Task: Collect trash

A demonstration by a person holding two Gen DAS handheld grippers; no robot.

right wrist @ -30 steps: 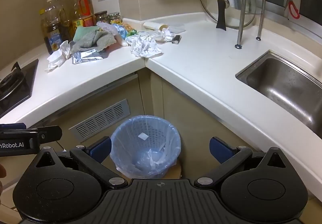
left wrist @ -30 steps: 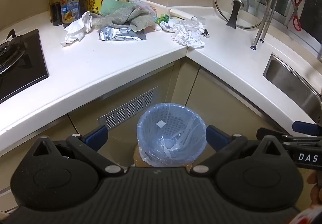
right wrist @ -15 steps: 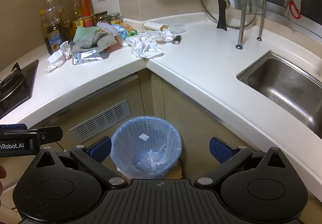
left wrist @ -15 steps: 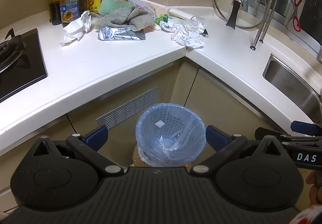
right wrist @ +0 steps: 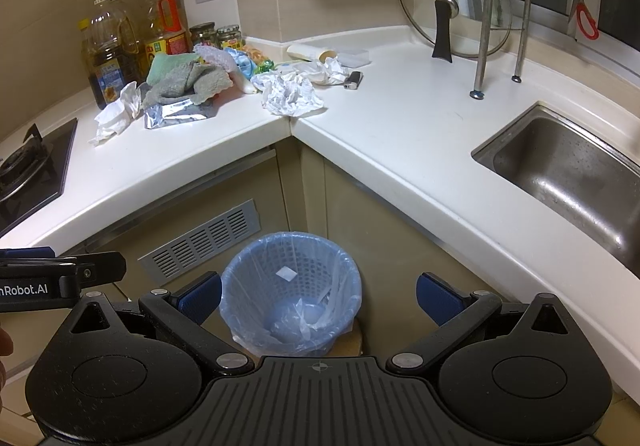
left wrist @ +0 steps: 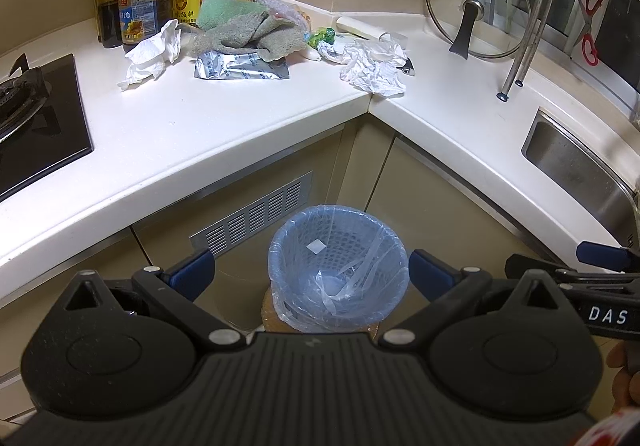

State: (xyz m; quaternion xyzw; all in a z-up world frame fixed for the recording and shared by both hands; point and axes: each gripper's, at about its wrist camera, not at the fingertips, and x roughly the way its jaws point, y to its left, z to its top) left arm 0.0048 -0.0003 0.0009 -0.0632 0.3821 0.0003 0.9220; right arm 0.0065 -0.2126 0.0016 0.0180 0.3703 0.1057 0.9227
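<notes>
Both tools, left [left wrist: 310, 274] and right [right wrist: 318, 296], hang wide open and empty over the blue bag-lined mesh bin [left wrist: 338, 270], so reaching the crumpled white paper [right wrist: 290, 93] on the white surface [right wrist: 400, 133] risks a loose pinch dropping it.

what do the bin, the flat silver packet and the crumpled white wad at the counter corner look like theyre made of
Bin: pale blue plastic, judging by its moulded mesh wall, lined with a thin glossy film bag.
Silver packet: likely foil or metallised film; it is shiny, creased and mirror-like.
White wad: probably paper, matte with sharp crumple folds, though thin plastic cannot be ruled out.
</notes>
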